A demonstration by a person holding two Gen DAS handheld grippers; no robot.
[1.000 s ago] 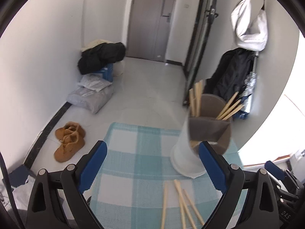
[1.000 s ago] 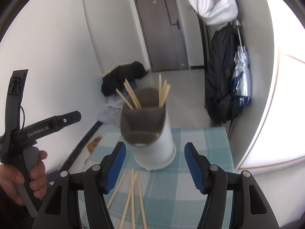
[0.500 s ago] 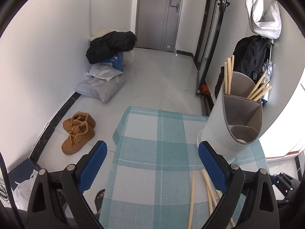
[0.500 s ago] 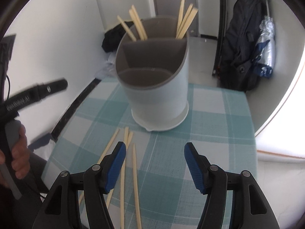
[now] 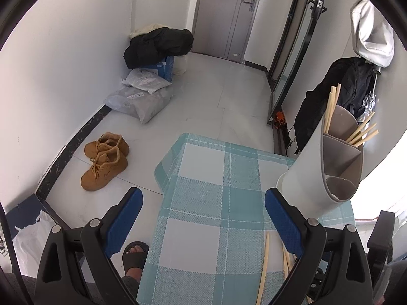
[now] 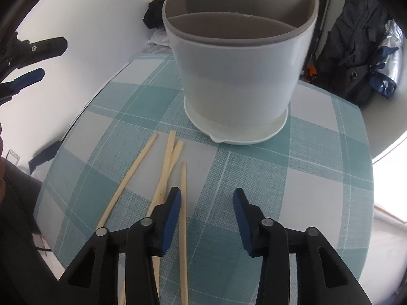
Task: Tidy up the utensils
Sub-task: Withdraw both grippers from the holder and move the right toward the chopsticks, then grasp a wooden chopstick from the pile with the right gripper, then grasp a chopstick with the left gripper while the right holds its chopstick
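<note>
A white utensil holder (image 6: 239, 76) with grey divided compartments stands on the teal checked tablecloth (image 6: 305, 178); it also shows at the right of the left wrist view (image 5: 313, 167), with chopsticks upright in its far compartments. Several loose wooden chopsticks (image 6: 168, 167) lie on the cloth in front of it; they show in the left wrist view (image 5: 263, 261) too. My right gripper (image 6: 207, 198) is open and empty, low over the cloth, its left finger beside one chopstick (image 6: 183, 203). My left gripper (image 5: 203, 218) is open and empty over the table's left edge.
The small table ends close on the left (image 5: 162, 172) and the far side. Brown boots (image 5: 104, 160), bags (image 5: 142, 96) and a black coat lie on the floor. A black backpack (image 6: 356, 38) hangs at the right. A sandalled foot (image 5: 134, 254) is below.
My right gripper has dropped and moved in towards the loose chopsticks and the holder. My left gripper has swung left, so the holder now sits at its right edge.
</note>
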